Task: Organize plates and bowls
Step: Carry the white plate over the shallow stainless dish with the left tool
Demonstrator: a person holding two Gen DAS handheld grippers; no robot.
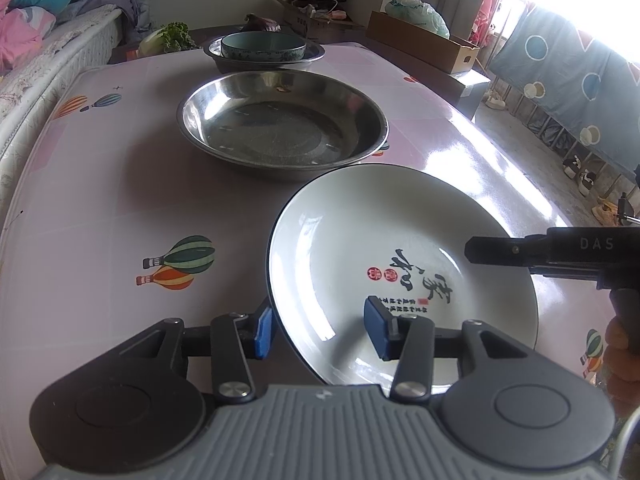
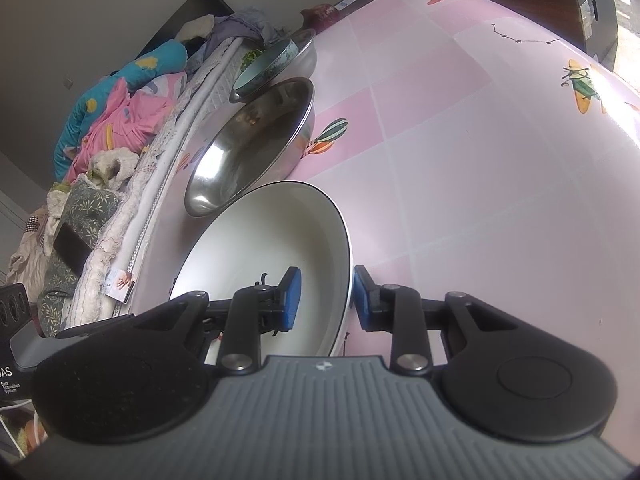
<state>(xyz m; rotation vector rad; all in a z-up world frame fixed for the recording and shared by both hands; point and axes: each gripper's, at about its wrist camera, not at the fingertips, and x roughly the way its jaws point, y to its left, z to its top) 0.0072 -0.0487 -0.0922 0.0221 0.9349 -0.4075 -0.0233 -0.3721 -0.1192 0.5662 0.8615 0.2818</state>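
A white plate [image 1: 360, 240] with a black rim and black calligraphy hangs tilted over the pink table, just in front of a large steel basin [image 1: 280, 128]. My right gripper [image 1: 472, 254] comes in from the right and is shut on the plate's right rim. In the right wrist view its blue pads clamp the wall of the plate [image 2: 272, 240], one inside and one outside, right gripper [image 2: 326, 296]. My left gripper [image 1: 320, 330] straddles the near left rim: one pad lies beside the rim outside, the other hovers over the plate's inside, open. Farther back a teal bowl [image 1: 264, 46] sits in a second steel basin [image 1: 316, 54].
The table [image 1: 100, 200] has a glossy pink cloth printed with balloons. A bed [image 1: 48, 60] with piled bedding runs along its left side. Cardboard boxes [image 1: 420, 40] and greens [image 1: 172, 36] stand behind the table. A hand [image 1: 624, 360] holds the right gripper's grip.
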